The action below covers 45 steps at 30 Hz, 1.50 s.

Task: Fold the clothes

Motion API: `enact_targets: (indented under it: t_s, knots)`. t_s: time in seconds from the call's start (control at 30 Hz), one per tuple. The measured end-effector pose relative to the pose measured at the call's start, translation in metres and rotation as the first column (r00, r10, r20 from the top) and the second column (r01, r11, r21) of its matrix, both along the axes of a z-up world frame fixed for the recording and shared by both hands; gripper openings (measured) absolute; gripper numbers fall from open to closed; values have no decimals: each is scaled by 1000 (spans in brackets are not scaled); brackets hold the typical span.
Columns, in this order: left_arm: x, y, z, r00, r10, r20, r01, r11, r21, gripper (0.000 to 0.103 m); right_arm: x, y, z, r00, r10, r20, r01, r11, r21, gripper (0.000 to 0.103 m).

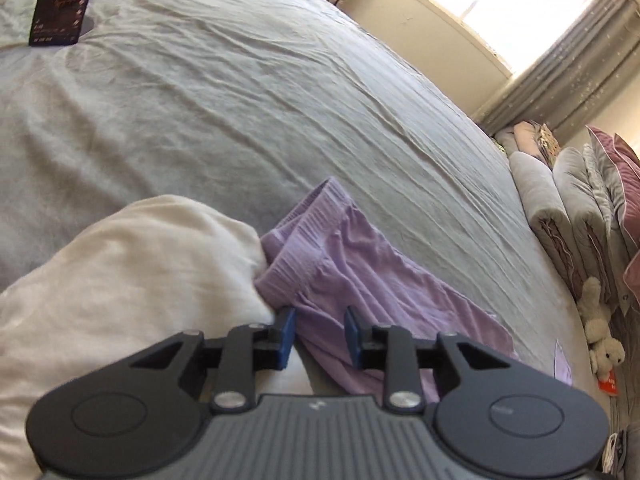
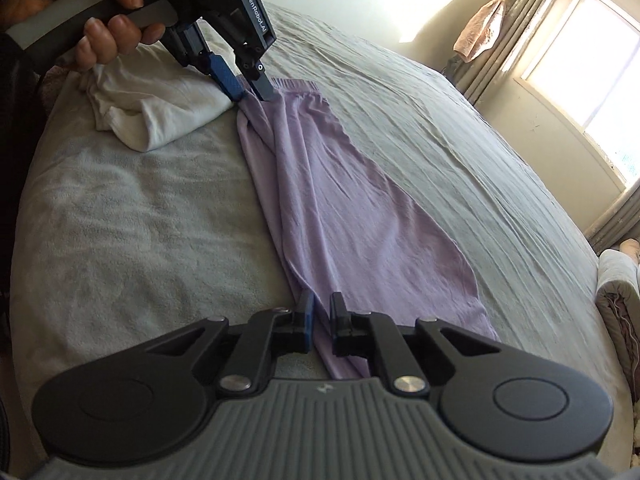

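Right hand-held gripper (image 2: pixel 320 316) pinching lilac trousers (image 2: pixel 340 208); left hand-held gripper (image 2: pixel 250 88) angled down.

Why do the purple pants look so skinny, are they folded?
Folded in half lengthwise, not yet bundled: the purple pants lie as one long narrow strip on the bed, waistband far, leg end near, beside the white cloth.

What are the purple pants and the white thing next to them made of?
The purple pants look like soft matte knit fabric, probably cotton: ribbed waistband, limp folds. The white garment looks like thin matte cotton jersey, crumpled with soft creases.
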<state>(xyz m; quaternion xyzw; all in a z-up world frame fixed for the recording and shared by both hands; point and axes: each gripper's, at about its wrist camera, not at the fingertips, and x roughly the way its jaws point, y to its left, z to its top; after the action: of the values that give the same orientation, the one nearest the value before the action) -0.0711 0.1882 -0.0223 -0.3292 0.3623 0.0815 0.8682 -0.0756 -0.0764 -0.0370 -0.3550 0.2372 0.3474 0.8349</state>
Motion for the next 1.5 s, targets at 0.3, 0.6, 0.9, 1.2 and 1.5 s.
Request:
enact_targets:
  t_s: [0.3,0.6,0.9,1.2,1.5]
  knots:
    - [-7,-3,1,998,60,2,-60,998,-13,32,-2,2,-1,1000,6,9,-6,1000,-11,3]
    - [-6,-6,0,981,195,-6,-195,980,44,27,-2,4,-4,1000,0,17,0,1000,-20,3]
    - [-12,-9,13,967,245,72,-252,961,114,8,-4,0,1,999,-2,38,2,1000,-7,0]
    - [4,3,8,973,230,28,-231,958,171,11,-11,3,2,999,32,31,-32,999,-9,0]
    - [-3,-5,20,967,246,59,-253,940,229,38,-8,2,4,1000,-11,-25,11,1000,5,13]
